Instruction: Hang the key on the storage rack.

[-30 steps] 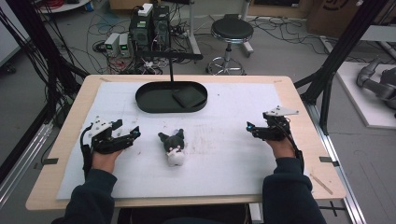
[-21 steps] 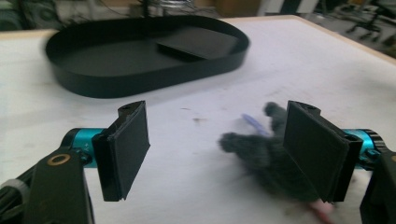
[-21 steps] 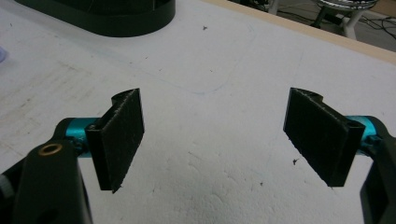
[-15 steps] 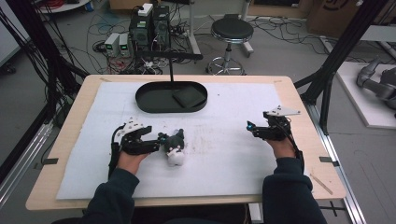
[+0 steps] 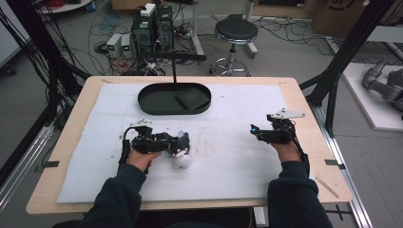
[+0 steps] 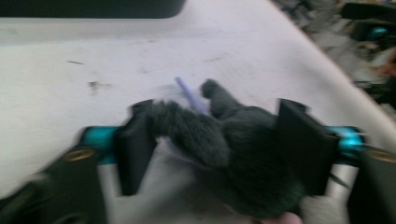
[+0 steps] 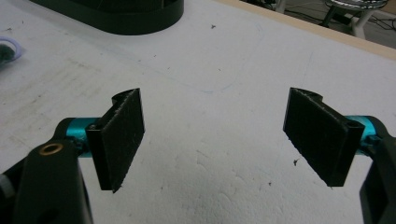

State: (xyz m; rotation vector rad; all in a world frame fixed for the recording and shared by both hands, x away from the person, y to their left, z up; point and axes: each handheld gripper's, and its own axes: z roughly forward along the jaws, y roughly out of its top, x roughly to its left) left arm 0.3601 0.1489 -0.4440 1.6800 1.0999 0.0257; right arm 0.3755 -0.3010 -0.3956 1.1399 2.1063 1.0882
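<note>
Jaws of the left gripper (image 5: 177, 142), seen from the high view, reach around the dark upper part of a small grey-and-white plush toy (image 5: 181, 151) lying on the white mat (image 5: 95, 142) near the table's middle, and they have just been closing with the toy between them. Well apart at the right, the right gripper (image 5: 254, 129) hovers with its jaws spread over bare mat. A black oval tray (image 5: 157, 102) sits farther back. Next, the blurred left gripper view shows the furry toy (image 6: 224, 140) between both pads, touching them; whether they press yet I cannot tell. Last, the right gripper view shows its pads (image 7: 123, 135) wide apart, nothing between them.
</note>
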